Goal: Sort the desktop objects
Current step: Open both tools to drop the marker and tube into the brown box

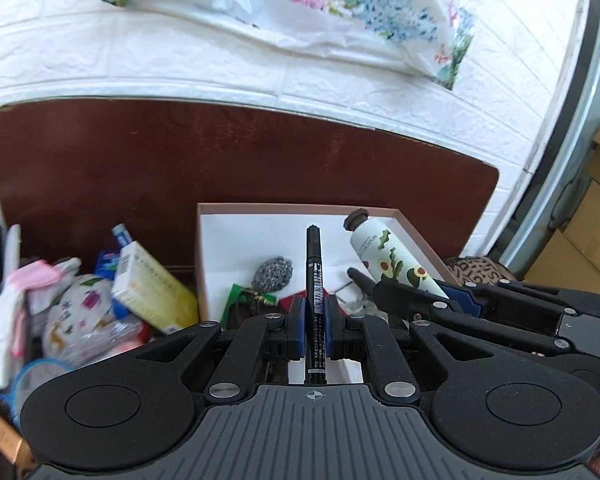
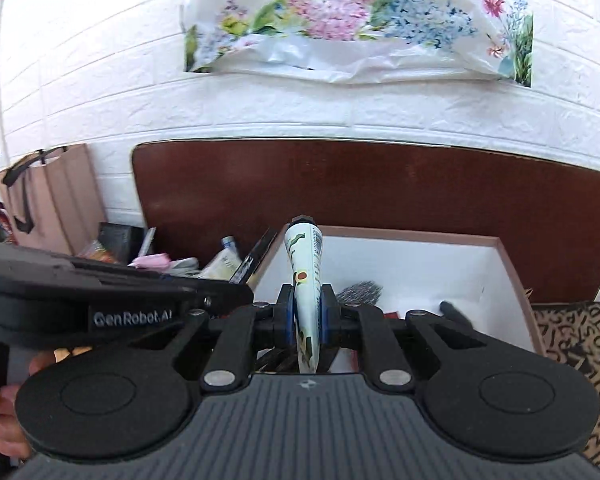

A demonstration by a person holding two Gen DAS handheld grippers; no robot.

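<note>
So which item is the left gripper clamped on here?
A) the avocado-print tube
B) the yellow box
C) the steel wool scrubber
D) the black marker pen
D: in the left wrist view the black marker pen stands pinched between the left gripper pads, while the avocado-print tube sits in the right gripper.

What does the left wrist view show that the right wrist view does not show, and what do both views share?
Only the left wrist view: the left claw shut on a black marker, and a white patterned bowl in the clutter.
Only the right wrist view: a pink paper bag against the wall, and a hand at the lower left.
Both: the cream tube held by the right claw, the box, the steel scourer.
</note>
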